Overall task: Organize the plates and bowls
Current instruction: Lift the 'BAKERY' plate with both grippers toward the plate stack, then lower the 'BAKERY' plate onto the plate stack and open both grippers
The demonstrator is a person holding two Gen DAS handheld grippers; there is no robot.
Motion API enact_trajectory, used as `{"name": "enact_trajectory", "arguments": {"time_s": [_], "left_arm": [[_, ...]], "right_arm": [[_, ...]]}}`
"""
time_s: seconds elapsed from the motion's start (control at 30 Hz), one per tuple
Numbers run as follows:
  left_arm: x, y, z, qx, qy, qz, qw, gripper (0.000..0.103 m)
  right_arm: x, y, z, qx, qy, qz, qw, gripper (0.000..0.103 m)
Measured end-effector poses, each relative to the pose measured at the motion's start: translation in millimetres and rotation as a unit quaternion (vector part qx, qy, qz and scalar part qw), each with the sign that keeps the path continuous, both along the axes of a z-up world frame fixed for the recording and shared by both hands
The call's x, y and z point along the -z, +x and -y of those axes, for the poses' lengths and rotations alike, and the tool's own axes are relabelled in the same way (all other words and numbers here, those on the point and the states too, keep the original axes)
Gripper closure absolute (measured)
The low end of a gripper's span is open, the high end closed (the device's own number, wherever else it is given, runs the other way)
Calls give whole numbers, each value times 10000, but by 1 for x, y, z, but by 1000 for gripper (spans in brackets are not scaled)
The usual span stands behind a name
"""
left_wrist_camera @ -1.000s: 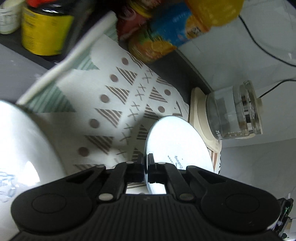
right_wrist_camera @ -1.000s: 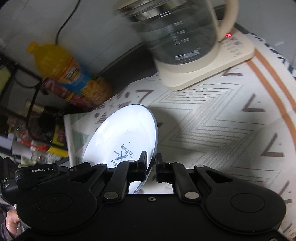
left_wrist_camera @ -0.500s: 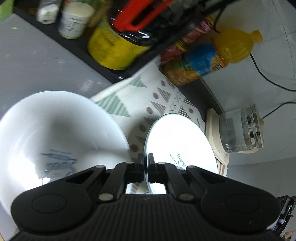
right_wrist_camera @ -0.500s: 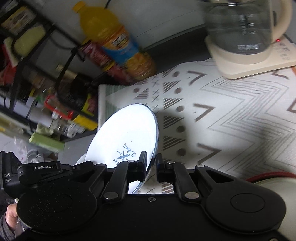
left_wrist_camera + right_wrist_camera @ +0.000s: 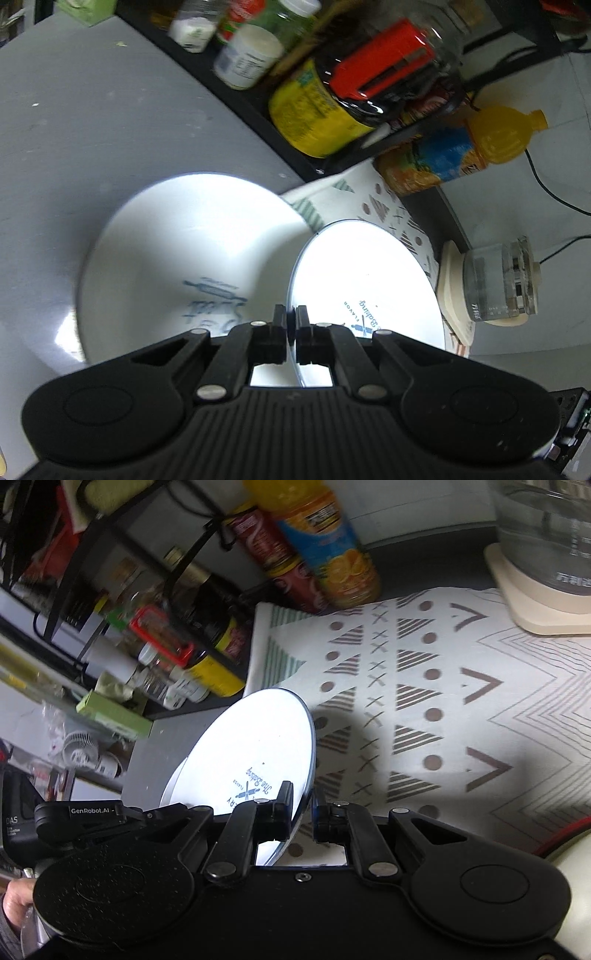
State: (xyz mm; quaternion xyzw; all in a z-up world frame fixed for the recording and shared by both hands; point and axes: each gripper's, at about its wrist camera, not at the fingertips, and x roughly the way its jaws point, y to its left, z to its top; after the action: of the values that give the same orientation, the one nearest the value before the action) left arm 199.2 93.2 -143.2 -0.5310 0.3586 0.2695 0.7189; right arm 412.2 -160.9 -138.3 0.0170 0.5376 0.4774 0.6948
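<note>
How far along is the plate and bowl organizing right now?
Nothing looks stacked yet. In hand: the left gripper and right gripper both clamp the rim of the white round printed plate, held tilted beside the large white bowl on the grey counter. Left: setting the plate down.

Hidden, cropped and blurred parts in the 2 views

The plate (image 5: 365, 280) has its near rim hidden behind the left tool (image 5: 291, 332); the blue print on it is partly covered, and the print in the bowl (image 5: 177, 258) is smeared. In the right view the kettle (image 5: 546, 535) is cut off by the top and right edges, the shelf (image 5: 110, 590) jars are blurred beyond reading, and a pale rounded object (image 5: 576, 878) is cropped at the lower right.
</note>
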Motion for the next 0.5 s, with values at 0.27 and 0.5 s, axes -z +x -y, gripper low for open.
{"name": "enact_trajectory", "arguments": {"time_s": [0.27,0.5], "left_arm": [[11,-26,-7,-212,-83,-115,9997,101],[19,-39,-11,-330,-150,-186,9992,100]], "right_arm": [[3,-19,-18,-257,-81,32,9996,93],[5,-29,-30,-392,-153,87,9991,93]]}}
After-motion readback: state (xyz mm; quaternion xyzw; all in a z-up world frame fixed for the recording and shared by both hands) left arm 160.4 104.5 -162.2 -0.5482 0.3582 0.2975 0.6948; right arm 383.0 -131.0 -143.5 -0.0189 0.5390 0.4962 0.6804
